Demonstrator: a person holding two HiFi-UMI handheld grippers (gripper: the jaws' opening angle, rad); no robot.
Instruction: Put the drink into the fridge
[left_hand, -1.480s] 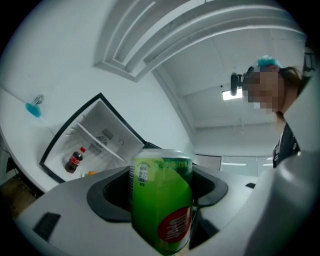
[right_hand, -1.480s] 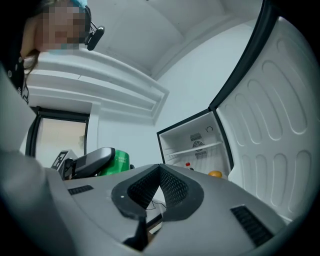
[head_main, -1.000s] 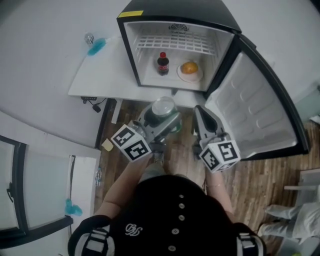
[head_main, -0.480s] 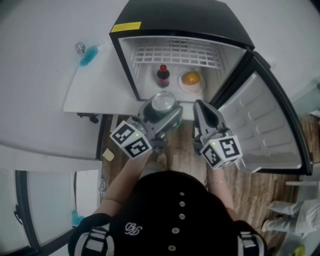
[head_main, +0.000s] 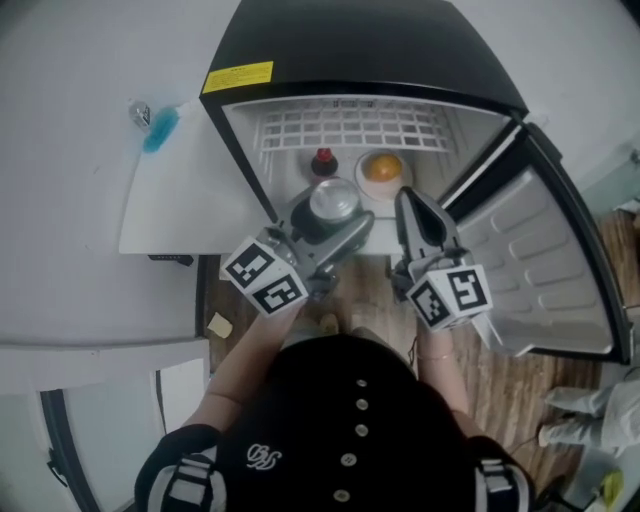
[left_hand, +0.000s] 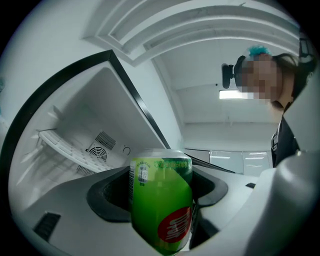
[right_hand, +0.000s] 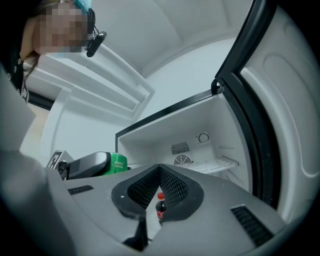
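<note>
The drink is a green can (left_hand: 161, 200) with a silver top (head_main: 333, 200). My left gripper (head_main: 322, 215) is shut on its sides and holds it upright at the front edge of the open fridge (head_main: 240, 150). The same can (right_hand: 116, 162) also shows at the left of the right gripper view. Just to its right, my right gripper (head_main: 408, 200) is shut with nothing in it, and its tips (right_hand: 159, 170) point into the fridge. On the fridge floor stand a small cola bottle (head_main: 322, 160) and an orange on a plate (head_main: 383, 168).
The fridge door (head_main: 545, 270) stands open to the right. A wire shelf (head_main: 350, 125) spans the upper part of the fridge. A white counter (head_main: 190, 200) lies to the left, with a blue item (head_main: 160, 128) on it. Wooden floor lies below.
Both grippers have moved forward toward the fridge opening, and the can has gone from over the floor to the fridge's front edge. The cola bottle is now partly hidden behind the can.
</note>
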